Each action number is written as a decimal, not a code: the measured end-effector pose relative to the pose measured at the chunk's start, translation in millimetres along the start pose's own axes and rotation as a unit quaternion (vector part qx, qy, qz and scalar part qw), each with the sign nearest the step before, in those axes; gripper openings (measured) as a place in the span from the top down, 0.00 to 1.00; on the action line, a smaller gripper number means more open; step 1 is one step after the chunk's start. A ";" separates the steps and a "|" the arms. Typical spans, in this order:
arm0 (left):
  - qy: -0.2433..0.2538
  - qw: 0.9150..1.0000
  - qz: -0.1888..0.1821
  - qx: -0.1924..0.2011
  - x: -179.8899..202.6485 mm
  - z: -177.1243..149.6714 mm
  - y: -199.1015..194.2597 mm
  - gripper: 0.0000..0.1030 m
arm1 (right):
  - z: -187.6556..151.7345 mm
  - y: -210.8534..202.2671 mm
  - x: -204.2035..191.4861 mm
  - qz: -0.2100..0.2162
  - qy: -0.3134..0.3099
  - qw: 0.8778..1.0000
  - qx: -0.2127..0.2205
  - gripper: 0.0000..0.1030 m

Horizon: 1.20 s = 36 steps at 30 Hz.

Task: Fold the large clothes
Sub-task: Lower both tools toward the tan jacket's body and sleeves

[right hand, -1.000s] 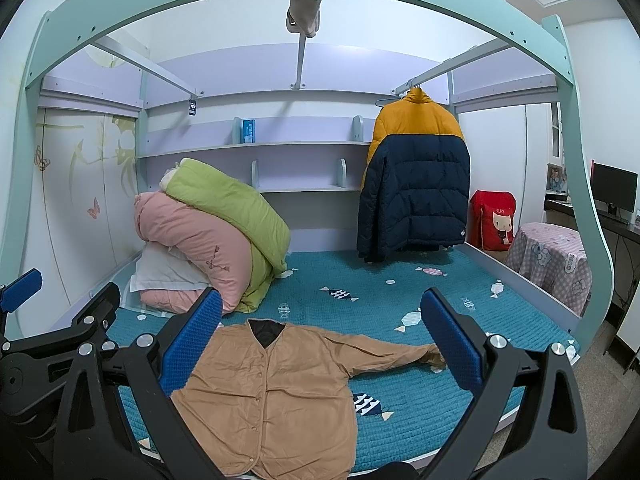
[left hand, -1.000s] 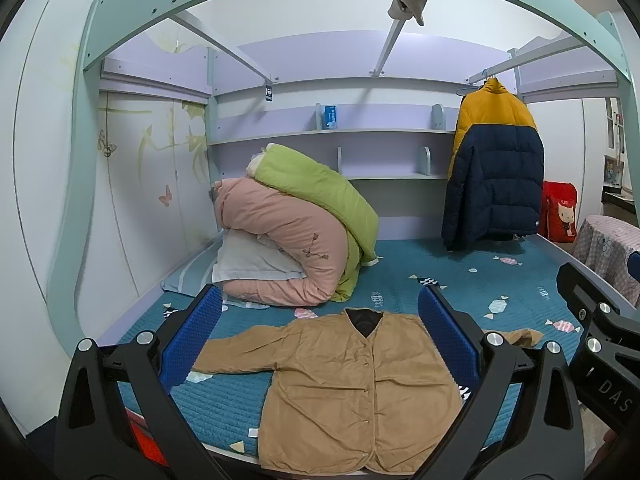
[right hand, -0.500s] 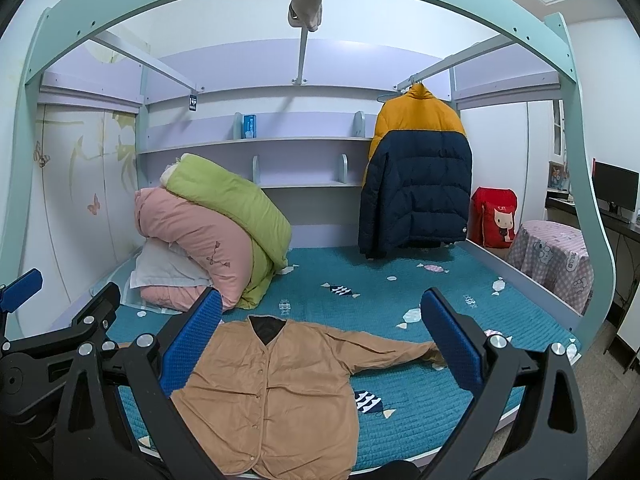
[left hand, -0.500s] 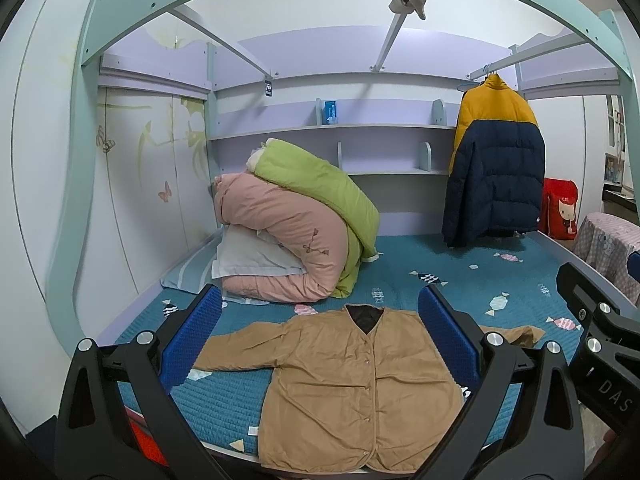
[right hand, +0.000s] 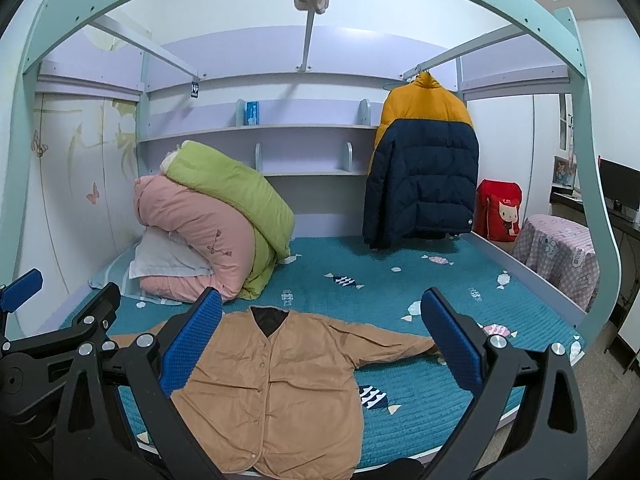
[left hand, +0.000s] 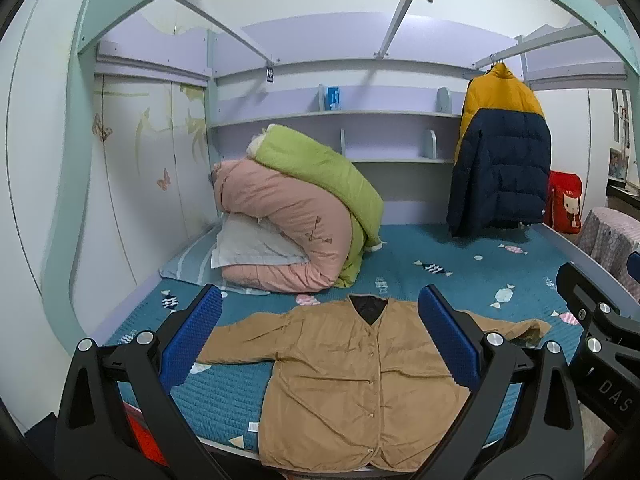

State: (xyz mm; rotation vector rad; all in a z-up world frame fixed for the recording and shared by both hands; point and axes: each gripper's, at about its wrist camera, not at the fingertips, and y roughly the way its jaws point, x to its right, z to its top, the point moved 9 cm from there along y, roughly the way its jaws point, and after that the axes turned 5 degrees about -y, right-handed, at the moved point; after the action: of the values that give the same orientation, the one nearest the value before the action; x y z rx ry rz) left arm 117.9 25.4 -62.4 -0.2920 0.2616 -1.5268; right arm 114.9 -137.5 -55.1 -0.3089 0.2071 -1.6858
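A tan button-front jacket [left hand: 352, 376] lies flat, front up, on the teal bed cover near the bed's front edge, sleeves spread to both sides, collar toward the back. It also shows in the right wrist view [right hand: 280, 384]. My left gripper [left hand: 318, 332] is open and empty, held above and in front of the jacket. My right gripper [right hand: 320, 338] is open and empty, also short of the jacket, over its right half and right sleeve [right hand: 392, 344]. Each gripper's body shows at the edge of the other's view.
A pile of pink and green quilts [left hand: 296, 216] with a pillow sits at the back left of the bed [right hand: 440, 292]. A yellow and navy puffer coat [right hand: 424, 168] hangs at the back right. A red bag [right hand: 498, 216] and a covered stool [right hand: 560, 256] stand to the right.
Both grippers have tilted slightly downward and edged closer; the scene sits a little higher in the frames. The jacket has not moved and both grippers stay open.
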 end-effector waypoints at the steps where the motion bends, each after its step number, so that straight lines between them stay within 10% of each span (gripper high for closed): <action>1: 0.000 1.000 0.000 -0.004 -0.4 -1.9 3.5 0.04 | -0.9 4.0 -1.6 0.000 -0.002 1.000 -0.004 0.07; 20: -0.029 0.985 0.016 -0.170 -48.3 -89.7 154.5 0.04 | -77.4 145.2 -73.9 0.035 -0.044 0.988 -0.144 0.07; 36: -0.196 0.920 0.036 -0.338 -205.1 -233.8 328.4 0.05 | -190.2 310.5 -241.0 0.136 -0.113 0.947 -0.268 0.07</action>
State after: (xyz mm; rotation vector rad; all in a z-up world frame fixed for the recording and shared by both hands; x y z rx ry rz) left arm 339.0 232.2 -398.5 -1.1124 0.4699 -1.2269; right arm 374.2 50.1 -352.0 -0.8361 0.5149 -1.2860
